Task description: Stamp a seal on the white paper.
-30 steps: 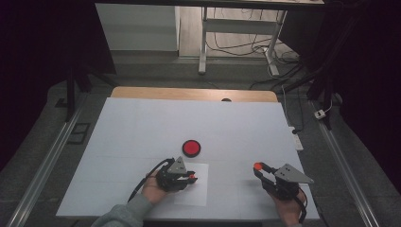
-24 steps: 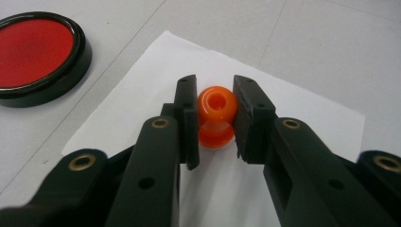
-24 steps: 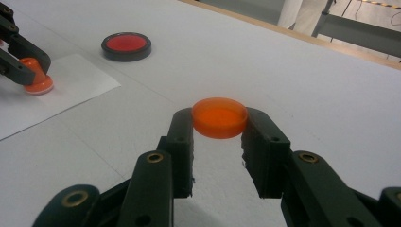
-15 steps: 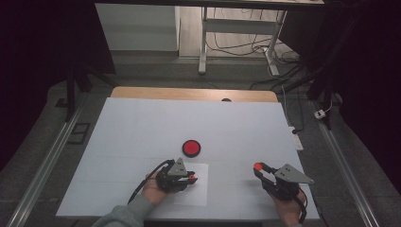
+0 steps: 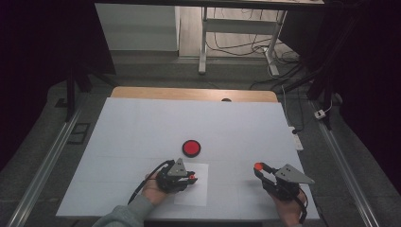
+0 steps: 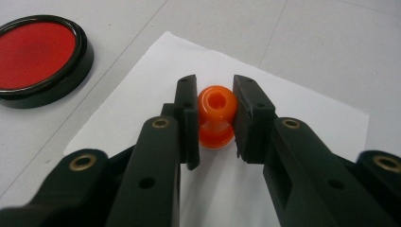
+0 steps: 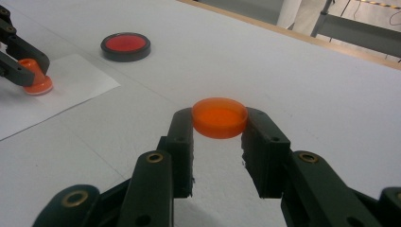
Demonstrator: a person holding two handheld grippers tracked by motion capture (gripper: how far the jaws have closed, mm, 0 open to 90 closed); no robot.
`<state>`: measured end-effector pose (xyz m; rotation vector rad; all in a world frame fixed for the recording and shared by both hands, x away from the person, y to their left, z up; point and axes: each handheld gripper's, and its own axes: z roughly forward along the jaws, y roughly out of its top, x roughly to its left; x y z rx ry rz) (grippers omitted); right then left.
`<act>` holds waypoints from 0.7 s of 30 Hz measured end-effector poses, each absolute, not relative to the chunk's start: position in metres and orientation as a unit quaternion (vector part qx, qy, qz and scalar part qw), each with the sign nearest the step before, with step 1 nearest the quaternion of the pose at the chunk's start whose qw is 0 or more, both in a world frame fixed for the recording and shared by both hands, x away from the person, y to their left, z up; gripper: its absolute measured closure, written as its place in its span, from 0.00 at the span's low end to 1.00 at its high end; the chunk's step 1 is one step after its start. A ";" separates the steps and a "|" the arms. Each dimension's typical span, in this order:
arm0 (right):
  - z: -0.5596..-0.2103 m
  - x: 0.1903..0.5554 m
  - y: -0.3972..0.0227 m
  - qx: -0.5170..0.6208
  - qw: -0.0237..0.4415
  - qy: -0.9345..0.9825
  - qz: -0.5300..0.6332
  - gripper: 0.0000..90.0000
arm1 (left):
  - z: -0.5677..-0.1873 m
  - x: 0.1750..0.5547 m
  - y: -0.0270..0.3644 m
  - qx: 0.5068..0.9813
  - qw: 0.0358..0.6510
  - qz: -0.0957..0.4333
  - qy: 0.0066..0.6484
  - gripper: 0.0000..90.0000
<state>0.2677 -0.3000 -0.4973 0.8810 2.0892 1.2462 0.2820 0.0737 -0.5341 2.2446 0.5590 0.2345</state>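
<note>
My left gripper (image 5: 191,178) (image 6: 215,97) is shut on a small orange stamp (image 6: 216,116) with a round knob top. The stamp stands upright with its base on a white sheet of paper (image 5: 197,193) (image 6: 302,113). In the right gripper view the same stamp (image 7: 34,79) sits on the paper (image 7: 75,75) at far left. My right gripper (image 5: 259,167) (image 7: 220,124) is shut on a flat round orange cap (image 7: 220,116) (image 5: 258,166), held just above the table. A red ink pad in a black round case (image 5: 191,148) (image 6: 37,52) (image 7: 125,45) lies beyond the paper.
A white table top (image 5: 142,127) with a wooden far edge (image 5: 189,93) carries everything. Metal rails (image 5: 42,165) run along both sides. Beyond the table stand a desk frame (image 5: 203,42) and cables on the floor (image 5: 236,45).
</note>
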 end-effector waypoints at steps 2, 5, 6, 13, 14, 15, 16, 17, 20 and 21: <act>-0.497 0.268 -0.300 0.327 0.274 0.777 0.463 0.71 | -0.534 0.282 0.074 0.886 0.397 0.092 0.221 0.81; -0.497 0.268 -0.300 0.327 0.274 0.777 0.464 0.71 | -0.534 0.282 0.074 0.885 0.398 0.092 0.221 0.81; -0.497 0.268 -0.300 0.327 0.274 0.777 0.464 0.71 | -0.535 0.282 0.074 0.885 0.399 0.092 0.221 0.81; -0.497 0.268 -0.300 0.327 0.274 0.777 0.464 0.71 | -0.535 0.282 0.074 0.884 0.400 0.091 0.223 0.81; -0.497 0.268 -0.300 0.327 0.274 0.777 0.464 0.71 | -0.535 0.282 0.074 0.884 0.400 0.091 0.224 0.81; -0.497 0.268 -0.300 0.327 0.274 0.777 0.464 0.71 | -0.534 0.282 0.074 0.884 0.399 0.091 0.225 0.81; -0.497 0.268 -0.300 0.327 0.274 0.777 0.464 0.71 | -0.534 0.281 0.074 0.884 0.398 0.092 0.226 0.81; -0.497 0.268 -0.300 0.327 0.274 0.777 0.464 0.71 | -0.534 0.281 0.073 0.885 0.397 0.095 0.224 0.81; -0.497 0.267 -0.300 0.326 0.275 0.776 0.464 0.71 | -0.530 0.282 0.074 0.886 0.398 0.097 0.219 0.81; -0.497 0.267 -0.300 0.326 0.275 0.776 0.464 0.71 | -0.527 0.283 0.077 0.879 0.408 0.101 0.223 0.81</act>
